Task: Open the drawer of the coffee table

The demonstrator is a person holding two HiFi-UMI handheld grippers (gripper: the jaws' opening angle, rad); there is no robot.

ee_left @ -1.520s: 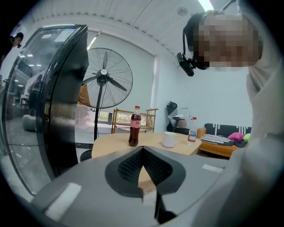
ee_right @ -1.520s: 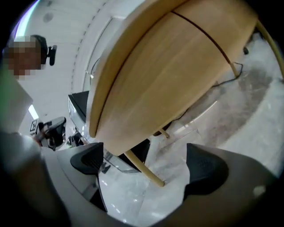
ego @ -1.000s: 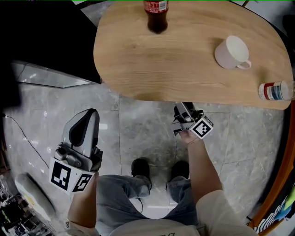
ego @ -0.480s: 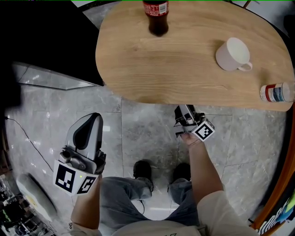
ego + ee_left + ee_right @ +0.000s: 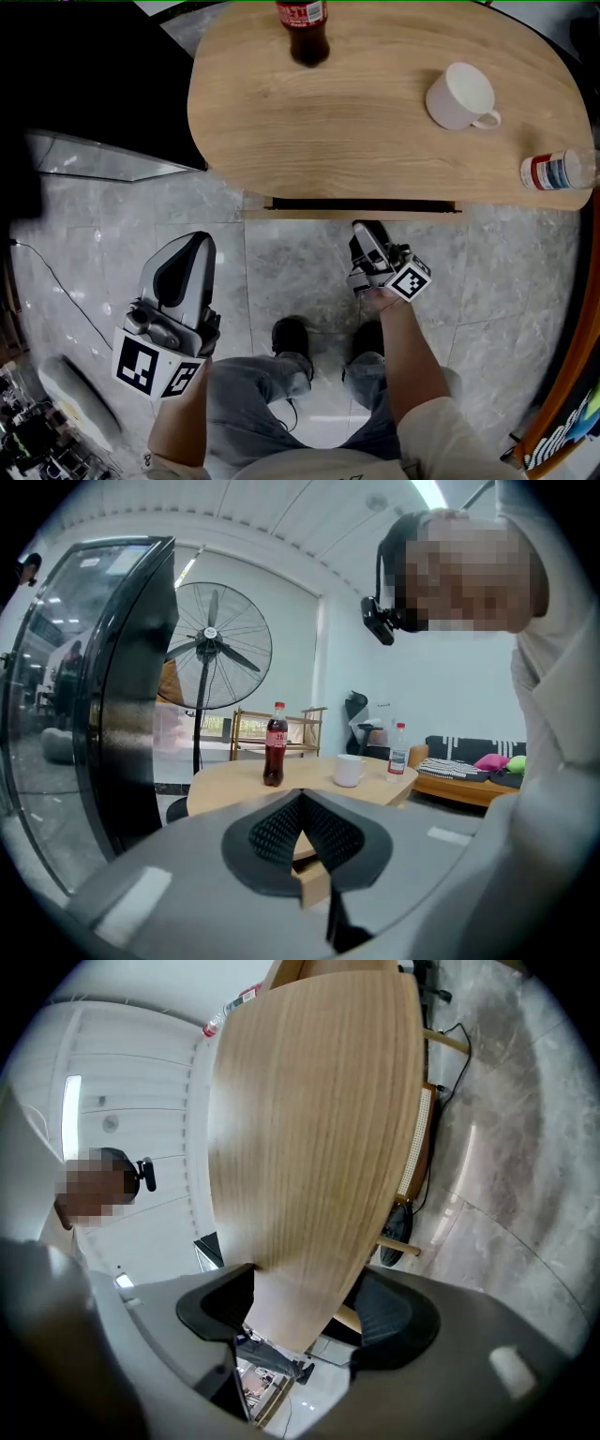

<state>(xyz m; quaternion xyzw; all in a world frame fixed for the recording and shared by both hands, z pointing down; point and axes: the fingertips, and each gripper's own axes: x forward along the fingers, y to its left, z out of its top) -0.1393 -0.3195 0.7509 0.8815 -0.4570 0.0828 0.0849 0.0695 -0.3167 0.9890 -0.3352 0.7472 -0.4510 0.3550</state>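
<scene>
- Head view. Coffee table (image 5: 375,131): oval wooden top, with a cola bottle (image 5: 305,37), a white cup (image 5: 459,94) and a lying water bottle (image 5: 558,172) on it.
- Drawer (image 5: 309,210): set under the table's near edge and out by a narrow strip. A dark slot shows behind its front board. Its long axis runs left to right along that edge, so the pull runs square to it, toward the person.
- Right gripper (image 5: 364,230): tips at the front board, about mid-length of the drawer. It is the nearer tool by far.
- Left gripper (image 5: 189,246): over the marble floor (image 5: 300,272), low and left, well apart from table and drawer.
- Left gripper view. Left gripper (image 5: 300,803): pads pressed together, with nothing between them. The coffee table (image 5: 225,794) lies ahead of it and apart. A standing fan (image 5: 211,658) is behind.
- Right gripper view. Right gripper (image 5: 305,1312): jaws set on either side of a pale wooden board, judged to be the front of the drawer (image 5: 286,1316). The board fills the gap, so the jaws are read as clamped on it. The coffee table (image 5: 309,1129) stretches away beyond.
- Judgement: opening has just begun. The next move calls for a straight draw toward the person, kept square to the front so the drawer does not bind.
</scene>
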